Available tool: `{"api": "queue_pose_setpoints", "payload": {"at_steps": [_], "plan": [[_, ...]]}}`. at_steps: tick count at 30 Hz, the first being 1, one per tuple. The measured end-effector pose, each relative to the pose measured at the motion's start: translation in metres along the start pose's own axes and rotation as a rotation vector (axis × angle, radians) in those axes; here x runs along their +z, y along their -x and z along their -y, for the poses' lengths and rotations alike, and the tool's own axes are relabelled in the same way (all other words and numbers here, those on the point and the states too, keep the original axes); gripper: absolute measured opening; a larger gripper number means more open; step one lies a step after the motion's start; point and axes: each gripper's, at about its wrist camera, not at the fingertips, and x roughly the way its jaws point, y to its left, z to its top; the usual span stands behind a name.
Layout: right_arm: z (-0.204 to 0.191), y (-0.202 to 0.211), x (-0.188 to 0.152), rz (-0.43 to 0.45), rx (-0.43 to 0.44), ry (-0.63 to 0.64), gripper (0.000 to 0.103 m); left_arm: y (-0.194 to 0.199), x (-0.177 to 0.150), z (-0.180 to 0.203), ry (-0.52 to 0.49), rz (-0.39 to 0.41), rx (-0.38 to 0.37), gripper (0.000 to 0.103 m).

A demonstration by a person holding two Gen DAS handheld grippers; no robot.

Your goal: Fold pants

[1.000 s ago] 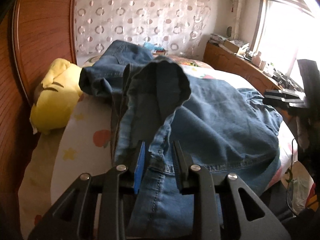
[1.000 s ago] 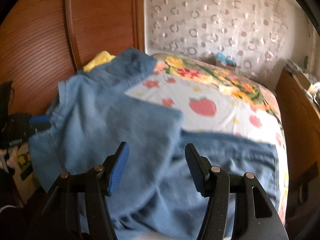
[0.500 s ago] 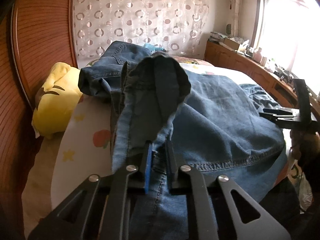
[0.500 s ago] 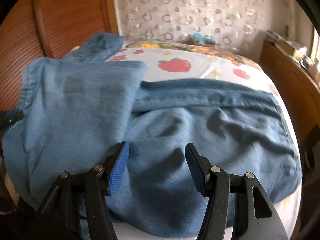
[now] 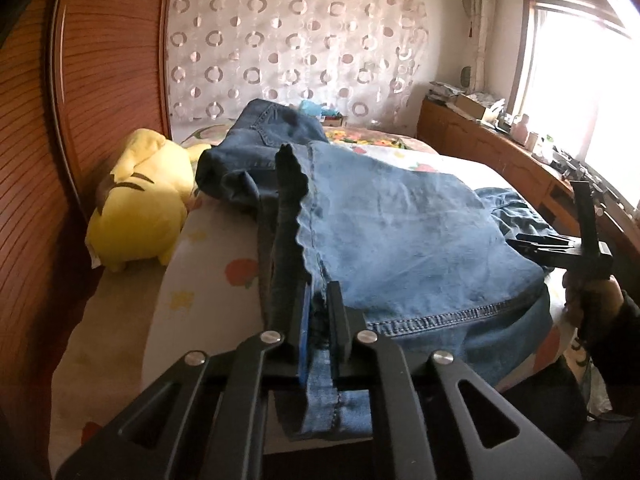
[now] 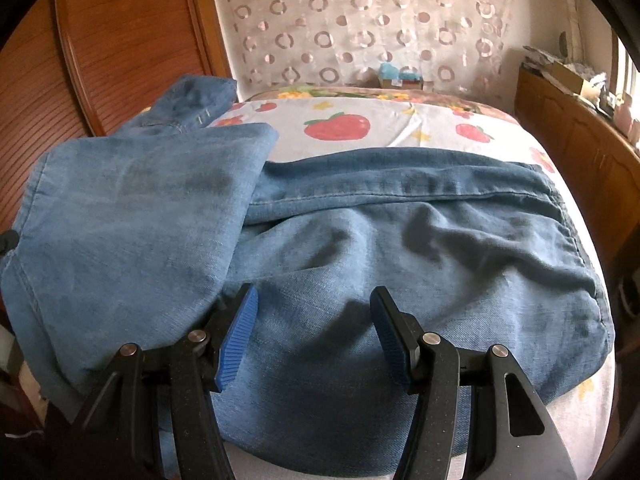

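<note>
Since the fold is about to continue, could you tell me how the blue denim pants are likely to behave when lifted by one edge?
The blue denim pants will probably drape limply: they lie wrinkled on the bed. The edge pinched in the left gripper stands in a wavy ridge, so the denim seems fairly thick. Probably not slippery.

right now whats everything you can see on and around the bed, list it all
jeans: one pair, blue denim, spread over the near end of the bed, one part folded across
bedsheet: one, white with red strawberries, under the jeans
plush toy: one, yellow, on the bed against the headboard
headboard: one, reddish wood, far side of the plush toy
curtain: one, pale with circles, on the back wall
wooden cabinet: one, brown, cluttered top, under the window
window: one, bright
left gripper: black, fingers shut on a denim edge
right gripper: black, blue-padded fingers open over the jeans
hand: one, holding the right gripper
</note>
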Motion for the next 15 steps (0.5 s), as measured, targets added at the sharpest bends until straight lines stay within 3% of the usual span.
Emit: {"api": "queue_pose_setpoints", "payload": {"at_steps": [5,8,15], "plan": [[-0.004,-0.002,-0.001,-0.005,-0.01,0.019,0.06,0.0,0.006,-0.001,0.006,0.006,0.02,0.026],[-0.005,-0.003,0.0,-0.005,-0.008,0.019,0.06,-0.001,0.01,0.003,0.005,0.009,-0.001,0.031],[-0.007,-0.004,0.0,-0.004,-0.004,0.015,0.06,-0.012,0.016,0.034,-0.062,-0.005,-0.047,0.036]]}}
